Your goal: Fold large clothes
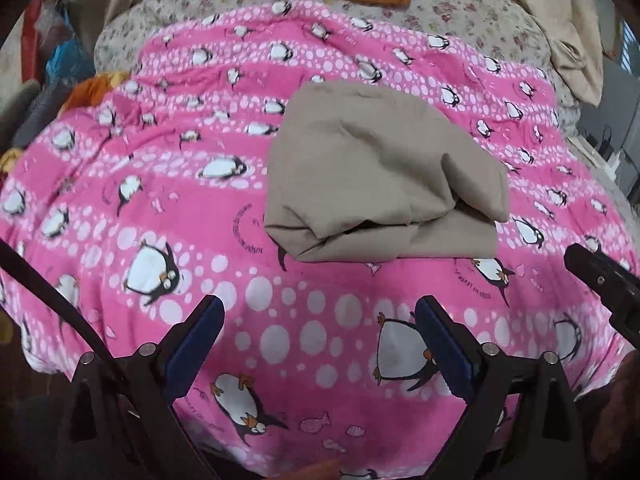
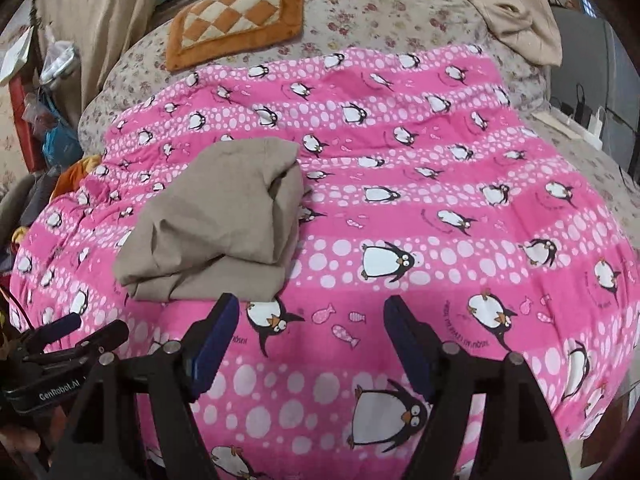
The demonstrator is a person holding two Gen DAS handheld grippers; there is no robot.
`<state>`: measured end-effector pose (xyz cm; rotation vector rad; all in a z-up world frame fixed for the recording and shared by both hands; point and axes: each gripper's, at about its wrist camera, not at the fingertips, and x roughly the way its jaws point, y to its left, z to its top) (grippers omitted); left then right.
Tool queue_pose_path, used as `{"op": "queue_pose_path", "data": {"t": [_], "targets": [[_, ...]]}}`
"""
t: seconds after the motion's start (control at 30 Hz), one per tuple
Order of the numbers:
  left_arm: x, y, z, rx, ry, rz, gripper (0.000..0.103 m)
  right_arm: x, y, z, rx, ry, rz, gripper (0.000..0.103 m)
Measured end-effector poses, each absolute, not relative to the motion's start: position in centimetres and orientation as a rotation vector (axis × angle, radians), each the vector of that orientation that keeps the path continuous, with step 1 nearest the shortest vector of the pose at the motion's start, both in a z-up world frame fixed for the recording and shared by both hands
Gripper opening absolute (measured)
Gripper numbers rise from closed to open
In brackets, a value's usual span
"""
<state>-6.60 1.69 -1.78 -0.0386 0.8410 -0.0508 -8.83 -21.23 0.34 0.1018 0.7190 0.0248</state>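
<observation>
Folded beige garment [image 1: 380,172] lay in a loose, puffy bundle on a pink penguin-print blanket [image 1: 160,208], with several layers showing at its near edge and one rolled flap bulging up on its right side in the left wrist view. Nothing held it; it rested alone on the blanket, ahead of both grippers and apart from them. The left gripper [image 1: 320,334] hung over the blanket's near part with its blue-padded fingers [image 1: 200,340] spread wide and only printed fabric between them. In that same view the black tip of the other tool poked in at the right edge. The right gripper [image 2: 312,332] was likewise released, its jaws apart over a penguin and fish motifs, gripping nothing; its left finger [image 2: 216,340] sat just short of the garment's near edge, though whether it touched could not be told. Seen from the right wrist, the bundle lay to the left of centre. The blanket covered a bed with a floral sheet [image 2: 380,24] showing beyond it, and an orange checkered cushion [image 2: 236,16] lay at the far end. Beige curtains [image 2: 100,20] hung behind, and clutter stood at the left side of the bed.
</observation>
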Motion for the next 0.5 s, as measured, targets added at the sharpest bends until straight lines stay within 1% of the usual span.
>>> {"op": "queue_pose_path", "data": {"t": [0.2,0.5], "targets": [[-6.6,1.2,-1.9,-0.008,0.834,-0.057,0.081,-8.5,-20.1,-0.1,0.074,0.734,0.034,0.078],[-6.2,1.3,-2.2,-0.043,0.827,-0.056,0.081,-8.0,-19.8,-0.3,0.077,0.732,0.039,0.078]]}}
